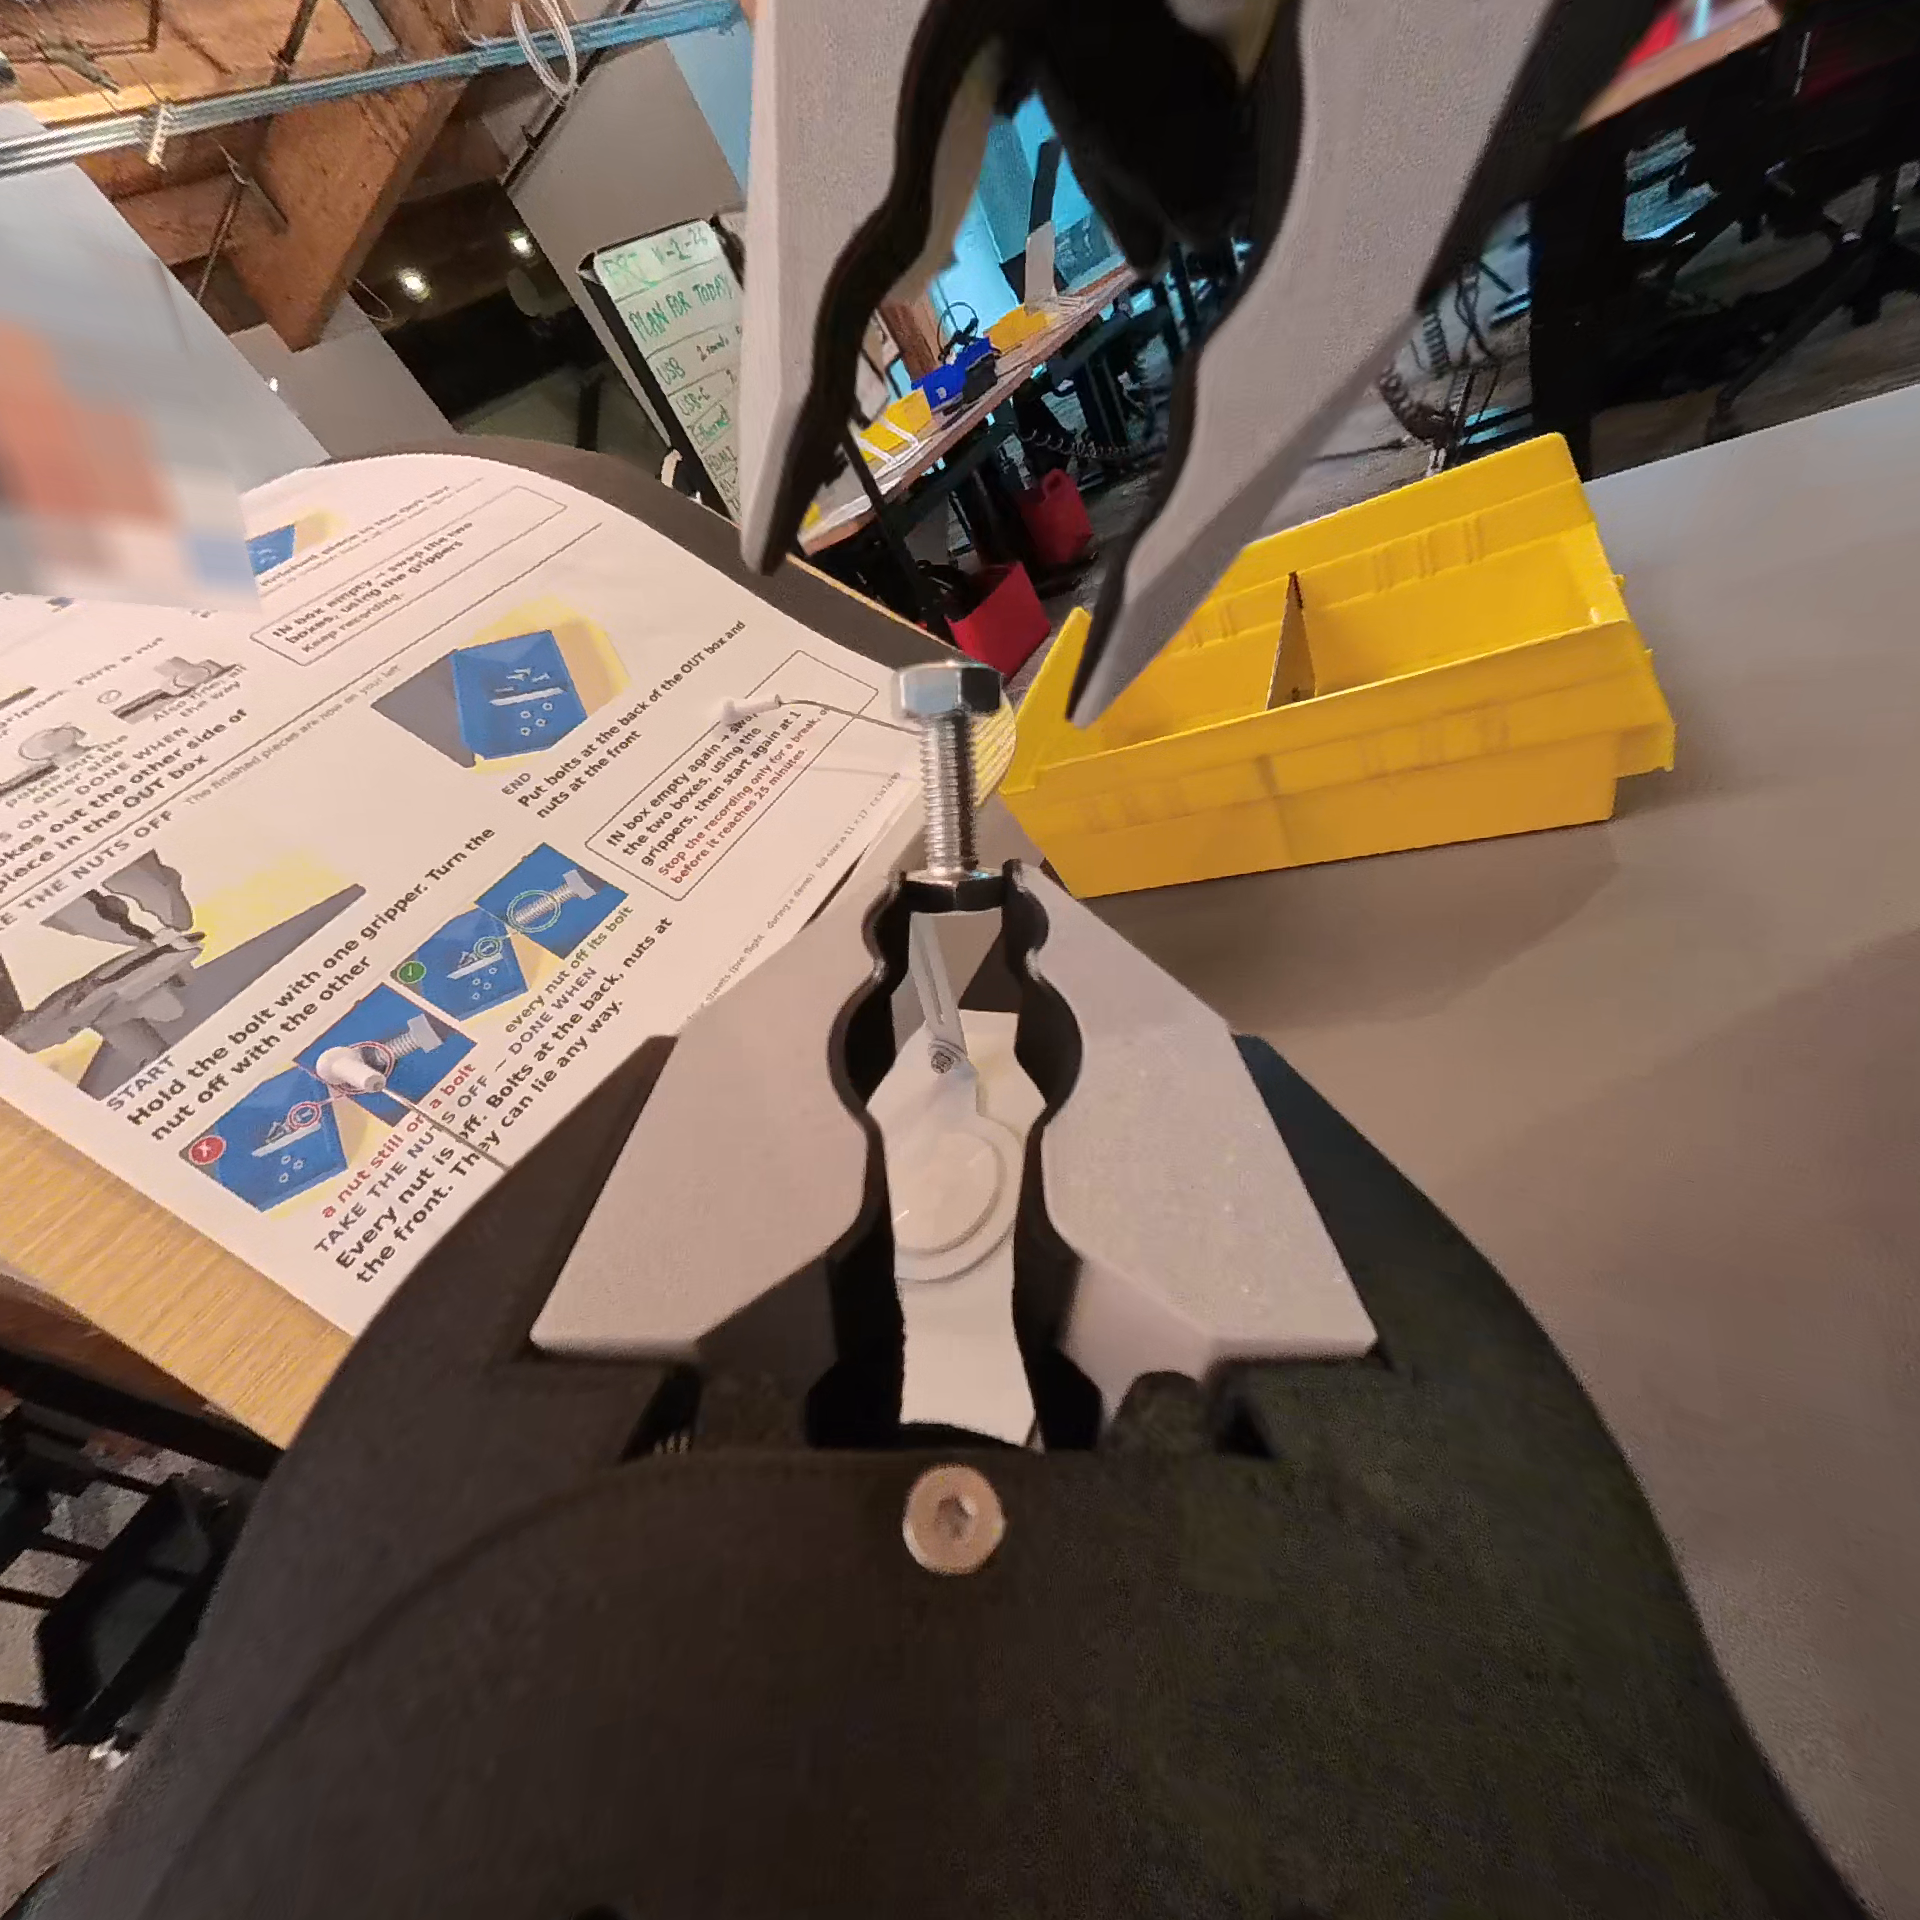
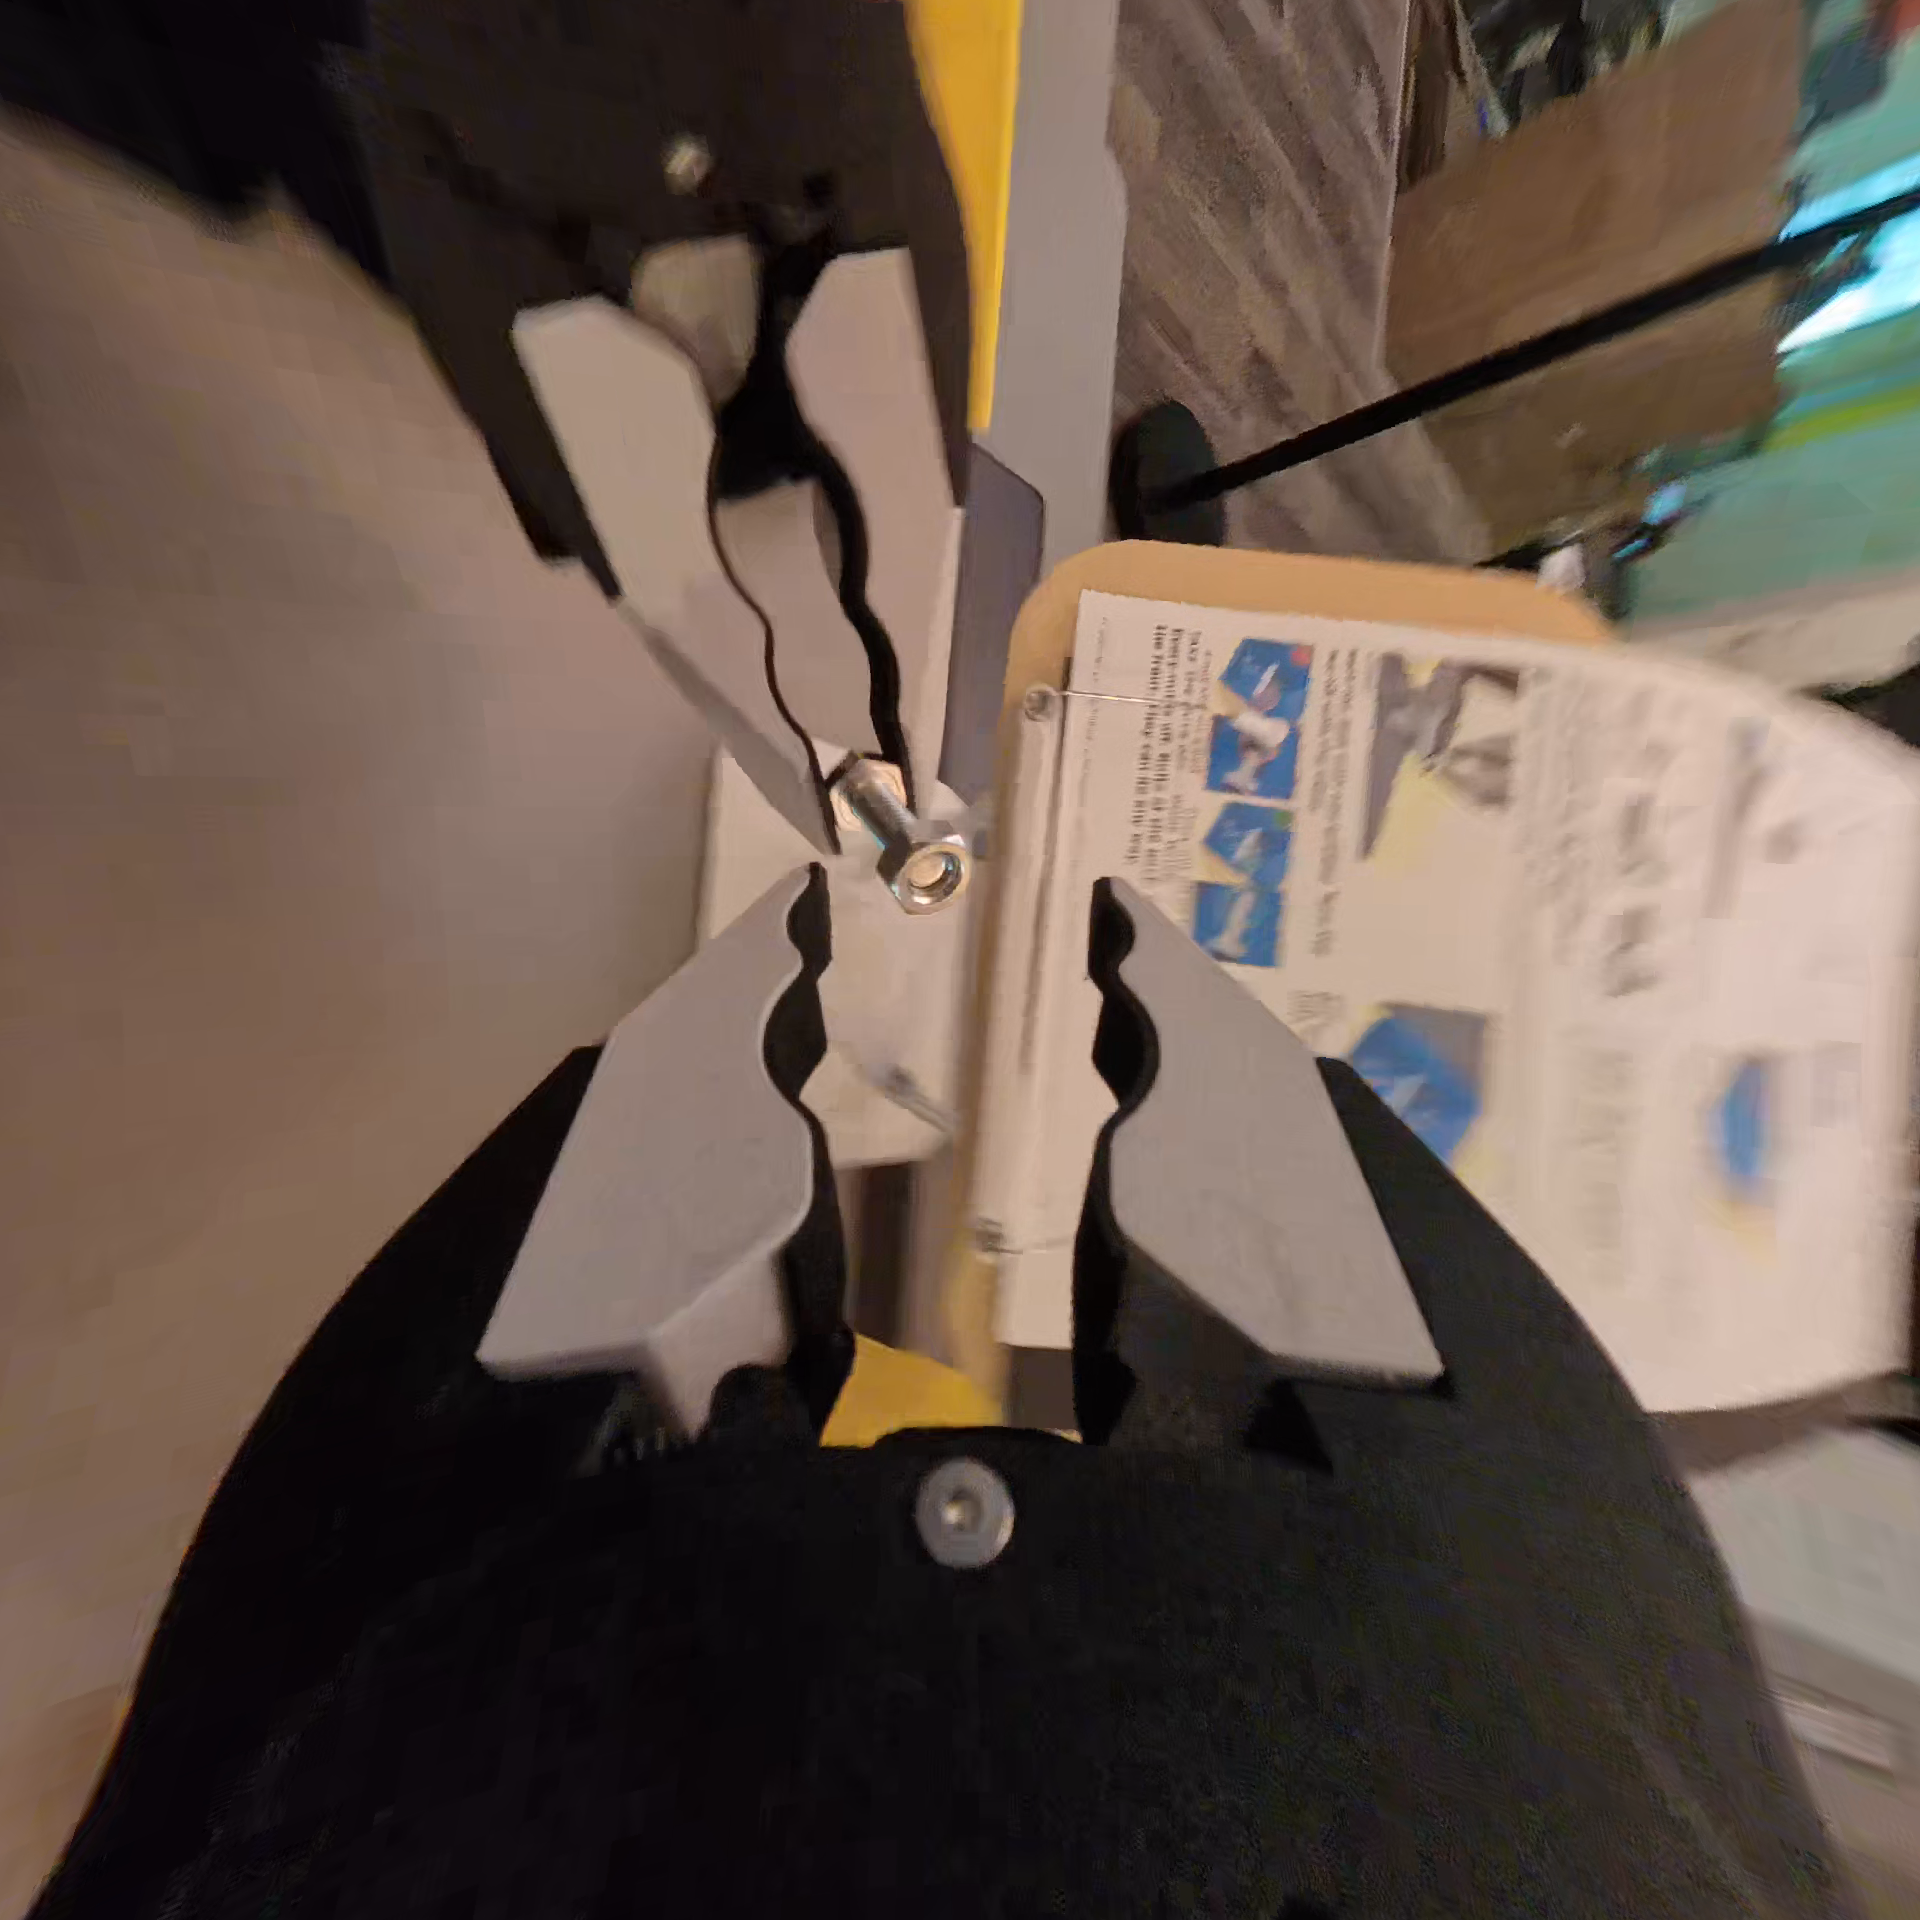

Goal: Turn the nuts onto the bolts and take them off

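A silver bolt [image 1: 948,790] stands upright with a hex piece at each end. My left gripper [image 1: 951,883] is shut on the lower hex piece [image 1: 951,885] and holds the bolt above the table. My right gripper [image 1: 925,639] comes in from above, open, with its tips on either side of the top hex end [image 1: 948,691], apart from it. In the right wrist view the hex end [image 2: 928,868] lies between my right gripper's [image 2: 956,883] open fingertips, and the left gripper [image 2: 868,795] holds the far end. I cannot tell which hex piece is the nut.
A yellow divided bin [image 1: 1351,727] sits on the grey table [image 1: 1610,1091] to the right. A printed instruction sheet [image 1: 416,831] lies on a wooden board at the left and also shows in the right wrist view [image 2: 1455,935]. A white round-based stand [image 1: 951,1184] is below the left gripper.
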